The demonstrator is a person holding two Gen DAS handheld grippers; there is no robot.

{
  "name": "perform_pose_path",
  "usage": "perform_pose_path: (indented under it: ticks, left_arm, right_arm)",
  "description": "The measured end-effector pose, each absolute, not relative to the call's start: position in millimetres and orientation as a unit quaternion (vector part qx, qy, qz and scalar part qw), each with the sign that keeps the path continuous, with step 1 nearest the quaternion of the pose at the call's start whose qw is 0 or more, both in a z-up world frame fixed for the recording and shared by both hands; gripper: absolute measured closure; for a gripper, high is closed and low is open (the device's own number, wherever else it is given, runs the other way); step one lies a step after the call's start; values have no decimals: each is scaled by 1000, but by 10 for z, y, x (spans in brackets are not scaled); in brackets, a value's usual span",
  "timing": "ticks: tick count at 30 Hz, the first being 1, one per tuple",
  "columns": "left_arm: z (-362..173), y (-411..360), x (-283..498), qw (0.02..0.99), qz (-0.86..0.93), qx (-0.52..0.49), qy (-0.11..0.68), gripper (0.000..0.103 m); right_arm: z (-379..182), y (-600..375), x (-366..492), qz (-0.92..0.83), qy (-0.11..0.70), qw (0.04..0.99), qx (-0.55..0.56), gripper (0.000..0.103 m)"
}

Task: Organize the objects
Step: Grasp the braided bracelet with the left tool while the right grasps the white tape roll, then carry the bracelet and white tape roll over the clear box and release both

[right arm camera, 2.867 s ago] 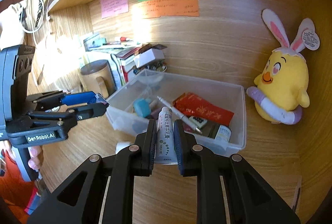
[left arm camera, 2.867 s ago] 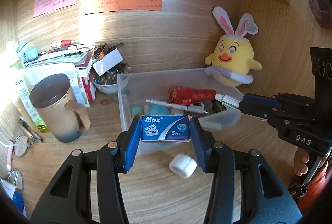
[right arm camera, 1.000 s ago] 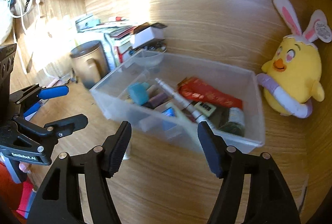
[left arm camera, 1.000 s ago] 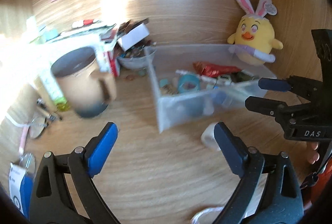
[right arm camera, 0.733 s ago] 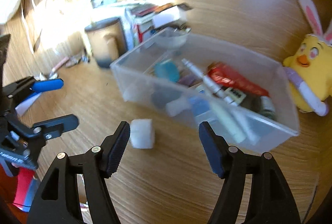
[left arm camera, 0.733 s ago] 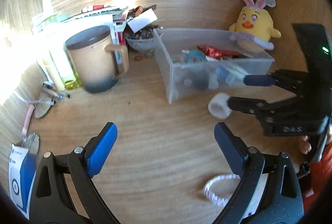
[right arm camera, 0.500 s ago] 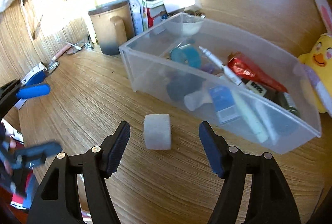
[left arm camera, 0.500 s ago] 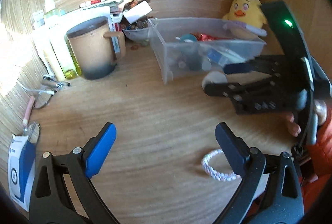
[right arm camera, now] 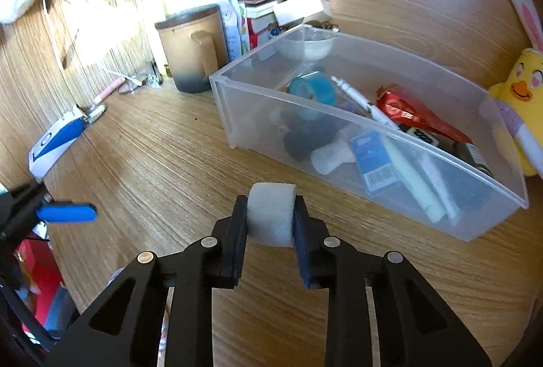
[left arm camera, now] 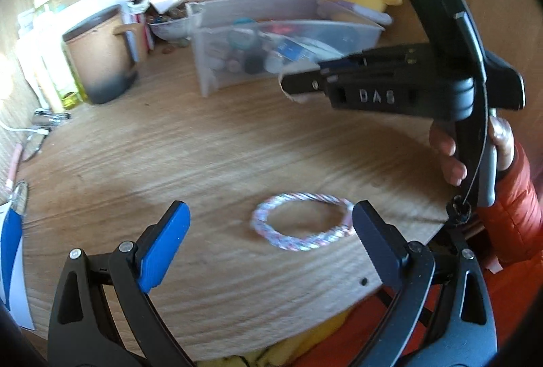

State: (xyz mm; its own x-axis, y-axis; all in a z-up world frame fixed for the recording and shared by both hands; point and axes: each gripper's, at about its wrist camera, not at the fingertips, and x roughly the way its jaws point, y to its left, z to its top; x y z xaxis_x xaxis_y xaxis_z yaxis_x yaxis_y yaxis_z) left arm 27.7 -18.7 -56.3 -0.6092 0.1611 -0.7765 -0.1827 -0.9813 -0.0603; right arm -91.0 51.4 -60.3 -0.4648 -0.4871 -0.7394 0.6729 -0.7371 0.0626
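Since the earlier frames, both grippers have emptied their loads into the bin point(right arm camera: 373, 143) and swung back toward the near desk edge. Right gripper point(right arm camera: 269, 221): its jaws have just been closing and now clamp the white roll point(right arm camera: 270, 214) by its two flat ends, so the roll's axis runs straight across from pad to pad. The bin lies ahead and to the right of these jaws, close by, its open top facing up; carrying the roll there probably calls for a lift over the near wall. Left gripper point(left arm camera: 271, 241): jaws spread wide, grasping nothing. The braided ring point(left arm camera: 302, 221) lies flat on the desk point(left arm camera: 169, 146) just ahead of them, nearer the right-hand pad, well apart from the bin.
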Motion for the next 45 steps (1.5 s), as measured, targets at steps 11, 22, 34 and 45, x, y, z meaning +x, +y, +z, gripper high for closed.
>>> perform_pose_path:
  ticks: [11, 22, 34, 45]
  left_arm:
    - [-789, 35, 260, 104, 890, -442, 45, 5]
    - [-727, -107, 185, 101, 904, -413, 36, 69]
    - [-540, -260, -161, 81, 914, -397, 2, 84]
    - [-214, -213, -549, 76, 931, -356, -9, 84]
  right_arm:
    - [-481, 933, -721, -868, 92, 319, 371, 80]
    - [-434, 1124, -646, -877, 75, 307, 362, 80]
    - [-289, 1306, -690, -888, 50, 299, 346, 80]
    - [20, 1442, -834, -903, 40, 295, 310, 80]
